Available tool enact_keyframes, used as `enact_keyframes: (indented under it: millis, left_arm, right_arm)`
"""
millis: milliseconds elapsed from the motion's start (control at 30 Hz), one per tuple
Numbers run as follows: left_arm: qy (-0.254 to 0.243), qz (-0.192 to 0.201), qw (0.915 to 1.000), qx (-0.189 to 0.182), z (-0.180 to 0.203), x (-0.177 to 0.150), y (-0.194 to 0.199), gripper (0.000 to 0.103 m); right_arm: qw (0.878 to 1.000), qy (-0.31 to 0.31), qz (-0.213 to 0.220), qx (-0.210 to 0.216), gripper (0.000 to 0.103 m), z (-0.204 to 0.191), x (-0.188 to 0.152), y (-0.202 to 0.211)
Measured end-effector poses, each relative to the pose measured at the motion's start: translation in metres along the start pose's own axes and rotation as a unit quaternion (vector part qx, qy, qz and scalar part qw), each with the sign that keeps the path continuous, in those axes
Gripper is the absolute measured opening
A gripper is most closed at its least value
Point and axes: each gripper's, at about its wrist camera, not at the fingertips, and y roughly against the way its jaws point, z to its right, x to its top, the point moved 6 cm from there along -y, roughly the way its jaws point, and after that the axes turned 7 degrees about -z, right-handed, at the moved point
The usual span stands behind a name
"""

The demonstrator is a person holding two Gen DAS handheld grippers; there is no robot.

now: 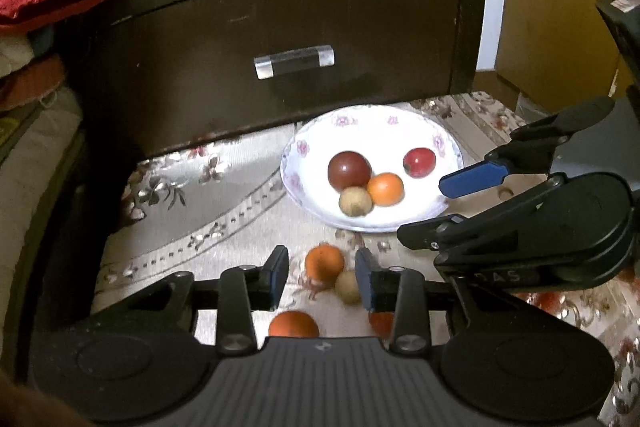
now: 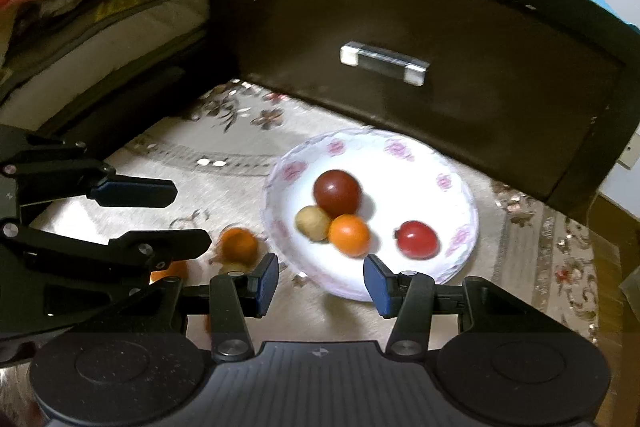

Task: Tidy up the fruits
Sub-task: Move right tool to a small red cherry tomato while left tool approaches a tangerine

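Left wrist view: both my claws tilt down over the patterned cloth [image 1: 224,195], fruit on the white plate [image 1: 352,131] and loose beside it

My left gripper [image 1: 322,277] points steeply down, its jaws part open and pressing on nothing; between the blue pads [image 1: 277,275] a loose orange fruit [image 1: 325,264] and a small tan fruit [image 1: 347,287] lie on the cloth, with another orange one [image 1: 294,324] nearer my palm. My right gripper [image 2: 321,281] slants the same way over the plate's near rim, jaws part open and empty. On the plate sit a dark red fruit [image 2: 337,191], a tan one [image 2: 313,223], an orange one [image 2: 350,235] touching both, and a red one [image 2: 418,239] apart. Behind stands a dark drawer front [image 1: 320,19]
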Motion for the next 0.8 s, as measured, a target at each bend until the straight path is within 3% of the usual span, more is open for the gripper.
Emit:
enact_keyframes:
  millis: [100,500,800]
  left_arm:
    - [-0.003,-0.004,1.0000,-0.006,-0.002,-0.007,0.002,0.046]
    - [-0.028,-0.060,0.9975,-0.024,-0.005,-0.052,-0.009,0.046]
    - [-0.022,-0.068,0.9971,-0.026,-0.014,-0.057,-0.016,0.046]
  right_arm:
    - [1.000,-0.001,-0.008,0.010,0.050,-0.003,-0.005,-0.001]
    - [0.998,0.019,-0.037,0.043,0.050,-0.019,-0.033,-0.011]
    - [0.995,0.040,-0.043,0.079,0.050,-0.041,-0.032,-0.024]
